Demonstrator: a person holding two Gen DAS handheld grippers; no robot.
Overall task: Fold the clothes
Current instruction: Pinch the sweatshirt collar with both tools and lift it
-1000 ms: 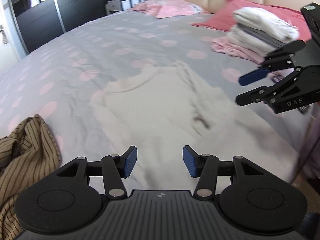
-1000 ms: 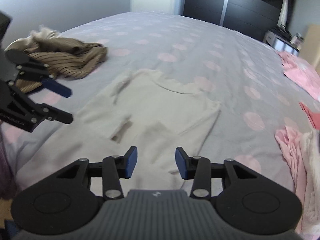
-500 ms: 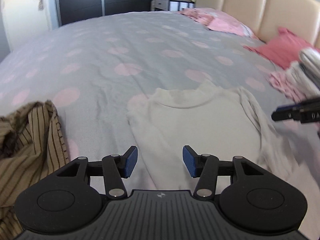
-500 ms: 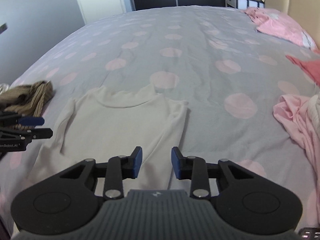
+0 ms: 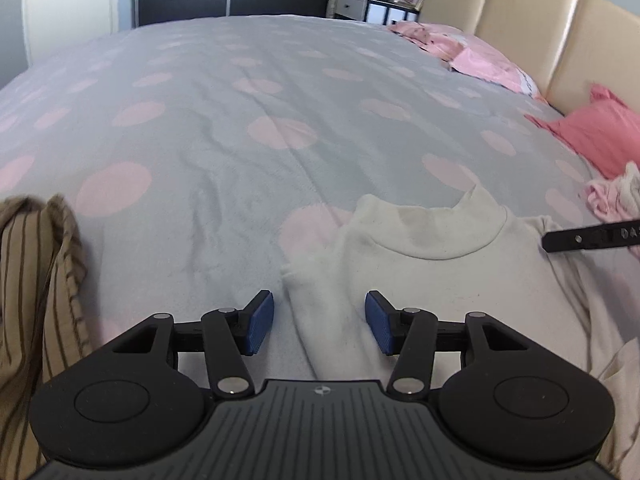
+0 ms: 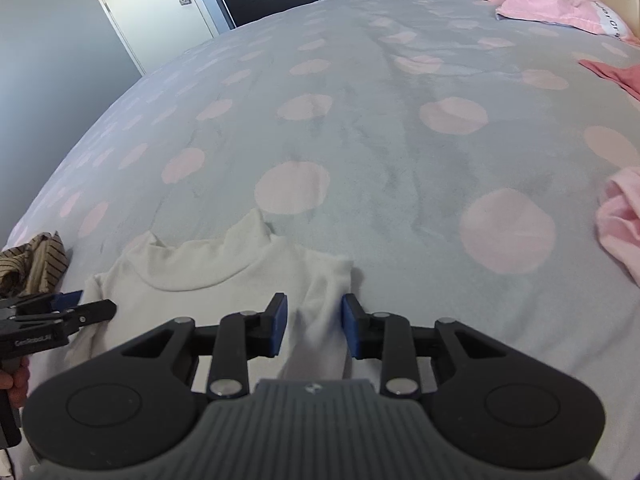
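So there's a cream-white, soft knit top with a raised collar (image 5: 436, 264) lying flat on the bed (image 5: 256, 128), collar pointing away from the cameras toward the far side. The bed has a grey fleecy cover with big pale pink dots. The top sits at the near edge of the bed, right under both tools.

The left tool (image 5: 319, 325) hangs over the top's left shoulder, where the sleeve runs down. Its blue pads (image 5: 259, 322) stand well apart, one over bare cover and the other over the cloth, with the sleeve edge in the gap. Nothing is pinched, so it's open.

The right tool (image 6: 314, 326) is over the other shoulder. Its jaws have just been closing and now sit narrower than the left's, with the right sleeve running up between them. The pads look just beside the fabric (no clear squeeze visible from this angle), so it reads as not gripping yet.

Off to the left there's a crumpled tan garment with dark stripes (image 5: 36, 280), just beside the left tool. On the right, a bunched pale pink garment (image 6: 620, 224) lies well apart from the top, and a coral-pink pillow (image 5: 596, 136) sits near the beige padded headboard (image 5: 560, 36).
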